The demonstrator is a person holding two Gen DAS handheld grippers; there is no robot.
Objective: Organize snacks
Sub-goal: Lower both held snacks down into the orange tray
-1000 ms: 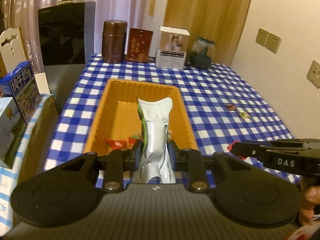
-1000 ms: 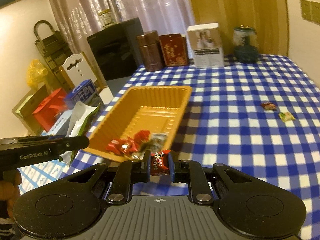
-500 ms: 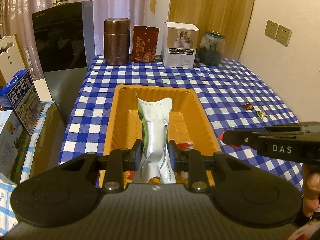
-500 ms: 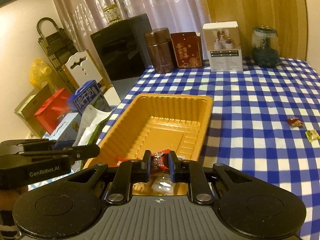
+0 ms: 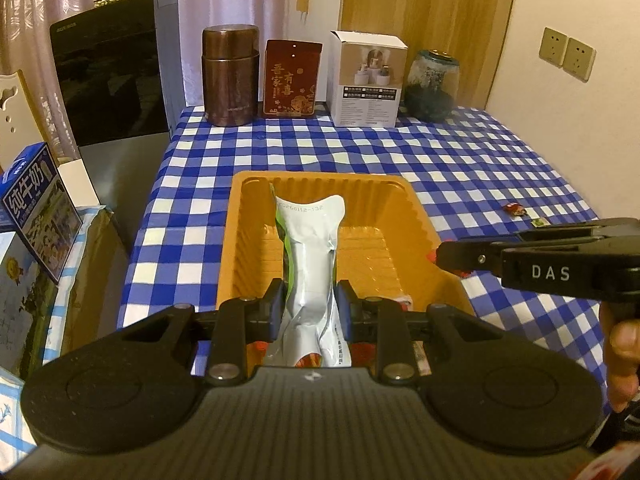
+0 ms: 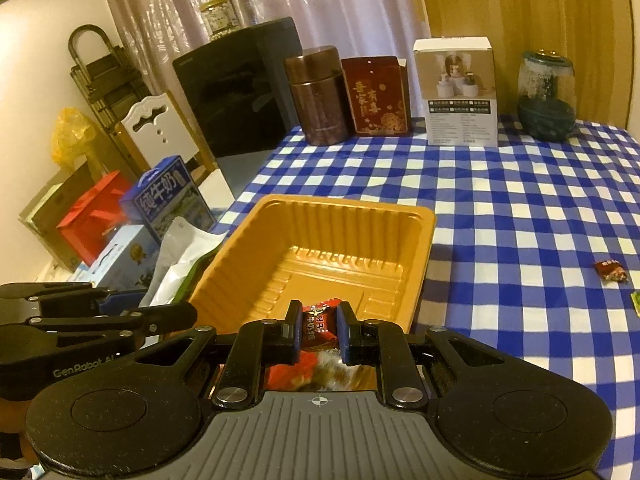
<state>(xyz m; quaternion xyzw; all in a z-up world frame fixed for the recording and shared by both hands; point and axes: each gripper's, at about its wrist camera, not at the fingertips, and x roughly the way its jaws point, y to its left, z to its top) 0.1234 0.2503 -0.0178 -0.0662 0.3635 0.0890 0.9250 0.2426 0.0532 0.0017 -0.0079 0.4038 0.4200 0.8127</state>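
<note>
The tray (image 6: 416,216) sits on the counter (image 6: 520,208) near its left edge. Along the far edge stand a canister (image 5: 230,76), tin (image 5: 292,78), box (image 5: 366,80) and jar (image 5: 432,86), left to right. Two candies (image 6: 610,271) lie right of the tray, near the right edge.

Dim warm light, fisheye-bent edges

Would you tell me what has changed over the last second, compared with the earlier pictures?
Both grippers have advanced over the orange tray, which now fills more of each view. The left gripper still clamps the silver pouch and the right gripper still clamps the red candy; nothing was released. The two loose candies stay on the checked cloth.
</note>
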